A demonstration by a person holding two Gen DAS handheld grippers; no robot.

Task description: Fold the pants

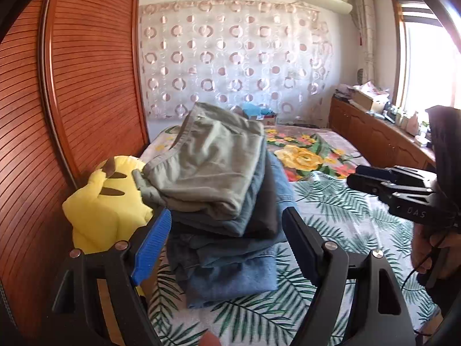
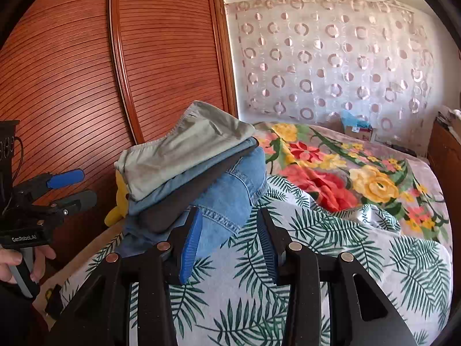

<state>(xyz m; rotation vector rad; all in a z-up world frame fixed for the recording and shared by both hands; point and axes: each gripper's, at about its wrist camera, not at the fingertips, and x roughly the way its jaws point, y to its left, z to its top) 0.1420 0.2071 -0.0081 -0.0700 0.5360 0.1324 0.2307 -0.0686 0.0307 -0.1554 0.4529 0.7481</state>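
On the bed (image 2: 317,259), our folded pants stack (image 1: 219,173) stands finished; left gripper (image 1: 227,230) and right gripper (image 2: 227,230) gape empty, and we judge fresh pants come next.

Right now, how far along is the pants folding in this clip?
Done: a stack of folded pants sits on the leaf-print sheet, olive pair on top, beside a yellow plush. In hand: nothing; left gripper and right gripper are both open and empty. Left: no unfolded pants are visible in either view.
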